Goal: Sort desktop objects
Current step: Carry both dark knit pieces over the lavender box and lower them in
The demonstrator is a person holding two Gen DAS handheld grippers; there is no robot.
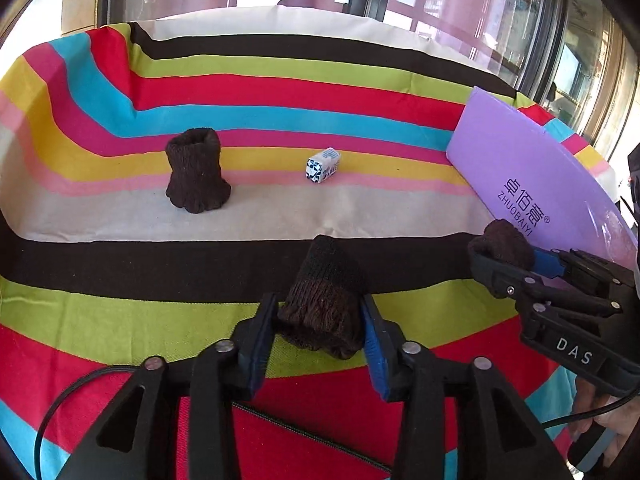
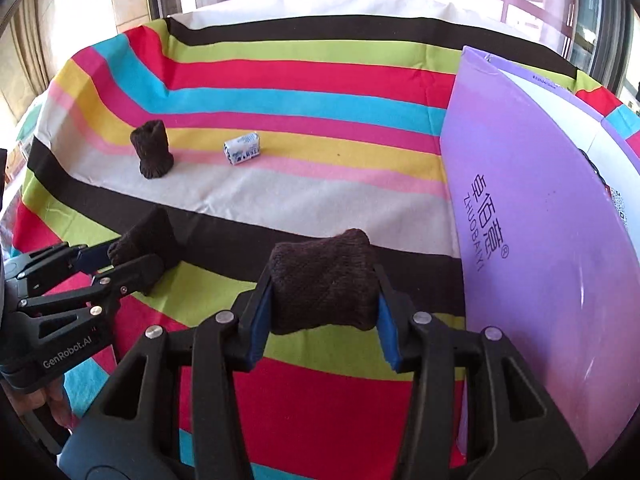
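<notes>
While each of your tongs carries one brown knitted piece, the purple box decides the coming move. In the left tongs [image 1: 320, 320] the jaws stand partly apart with the left knitted piece [image 1: 320, 300] between them, its ribbed cuff nearest the camera and its long axis running away along the fingers; whether the pads press it cannot be told. The right tongs [image 2: 323, 292] clamp the right knitted piece [image 2: 323, 284] crosswise, long axis from pad to pad. The purple box [image 2: 532, 216] stands just right of the right tongs, so that hand is nearer. Farther out on the striped bench [image 1: 280, 216] stand a third knitted piece [image 1: 197, 176] and a small blue-and-white carton [image 1: 323, 166].
</notes>
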